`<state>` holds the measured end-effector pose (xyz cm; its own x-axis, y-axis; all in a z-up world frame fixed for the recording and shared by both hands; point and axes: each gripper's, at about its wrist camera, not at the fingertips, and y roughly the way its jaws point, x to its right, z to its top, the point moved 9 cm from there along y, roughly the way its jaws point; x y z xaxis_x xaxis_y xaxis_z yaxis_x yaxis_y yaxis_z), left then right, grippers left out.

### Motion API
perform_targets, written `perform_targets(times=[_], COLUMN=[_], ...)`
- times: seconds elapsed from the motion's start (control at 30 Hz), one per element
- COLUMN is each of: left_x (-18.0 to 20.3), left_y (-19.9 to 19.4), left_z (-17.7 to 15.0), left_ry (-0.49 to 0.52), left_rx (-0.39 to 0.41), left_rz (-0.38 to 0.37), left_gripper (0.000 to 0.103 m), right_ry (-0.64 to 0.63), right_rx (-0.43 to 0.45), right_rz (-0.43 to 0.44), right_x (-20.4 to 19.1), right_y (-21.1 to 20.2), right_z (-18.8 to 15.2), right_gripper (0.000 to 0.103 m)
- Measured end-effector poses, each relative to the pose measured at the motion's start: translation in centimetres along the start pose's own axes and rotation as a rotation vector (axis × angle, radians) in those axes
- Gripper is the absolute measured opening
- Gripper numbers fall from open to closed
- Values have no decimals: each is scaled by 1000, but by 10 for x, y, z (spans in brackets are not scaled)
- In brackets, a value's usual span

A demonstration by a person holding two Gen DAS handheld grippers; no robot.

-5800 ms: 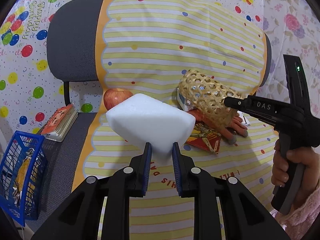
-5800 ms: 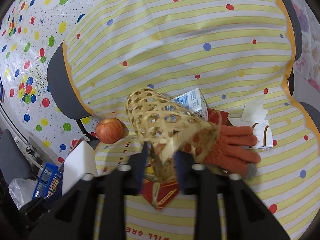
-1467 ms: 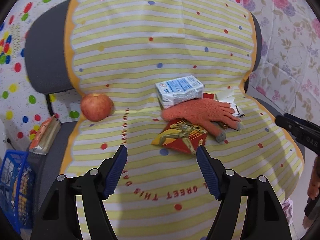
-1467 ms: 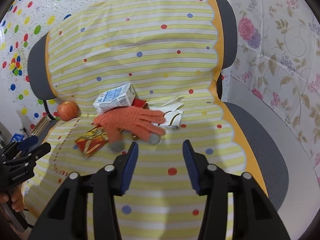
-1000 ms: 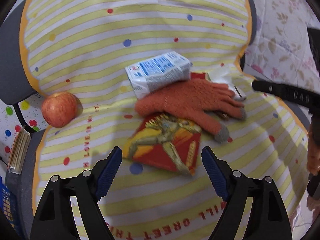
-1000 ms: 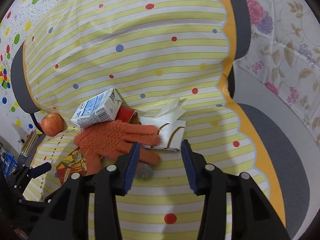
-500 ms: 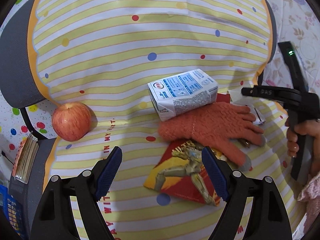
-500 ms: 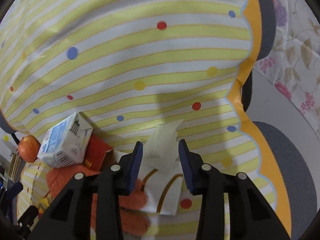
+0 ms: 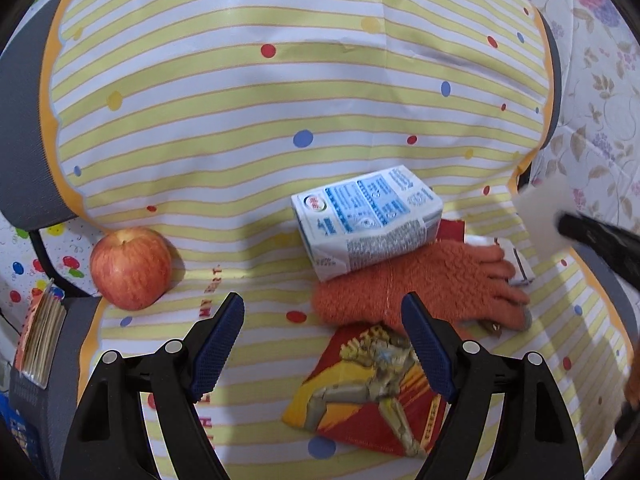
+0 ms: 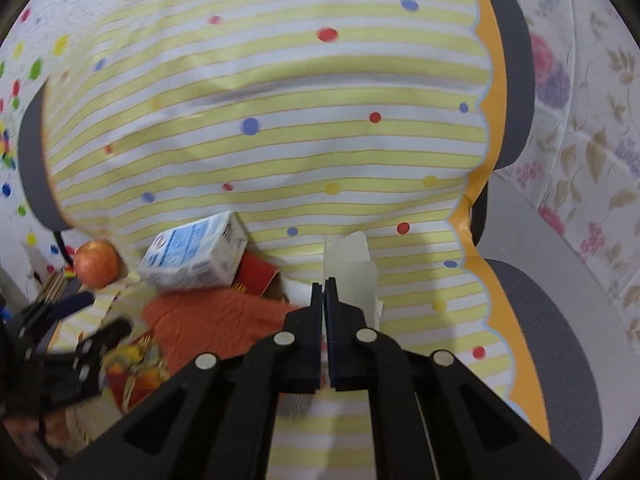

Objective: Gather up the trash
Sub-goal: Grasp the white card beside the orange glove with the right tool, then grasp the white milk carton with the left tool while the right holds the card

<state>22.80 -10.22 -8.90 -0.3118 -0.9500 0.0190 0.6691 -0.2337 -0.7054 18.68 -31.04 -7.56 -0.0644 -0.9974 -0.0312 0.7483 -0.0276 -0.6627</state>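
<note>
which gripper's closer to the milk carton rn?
Left, probably. The left gripper hangs open just in front of the milk carton, over the orange glove. The right gripper, shut on white paper, sits off to the carton's right.

The glove (image 9: 424, 284) hides part of the wrapper (image 9: 372, 392) and most of a white carton (image 9: 520, 264); the right gripper (image 9: 600, 240) is blurred, perhaps by motion.

apple (image 9: 130, 267) and orange glove (image 9: 420, 286) on striped cover (image 9: 240, 120)
</note>
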Motion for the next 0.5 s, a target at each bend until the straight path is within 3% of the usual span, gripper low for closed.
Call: perform_targets(times=[0.2, 0.5], left_x=[11, 32], left_y=[24, 52], left_z=[9, 28], left_ry=[32, 254], left_rx=[-36, -24], left_rz=[-29, 137], left_gripper=[80, 81], right_ry=[18, 30], right_rx=[-10, -3], right_rz=[21, 30], right_x=[-1, 2], right_y=[-16, -18], right_z=[-12, -11], right_gripper=[3, 3])
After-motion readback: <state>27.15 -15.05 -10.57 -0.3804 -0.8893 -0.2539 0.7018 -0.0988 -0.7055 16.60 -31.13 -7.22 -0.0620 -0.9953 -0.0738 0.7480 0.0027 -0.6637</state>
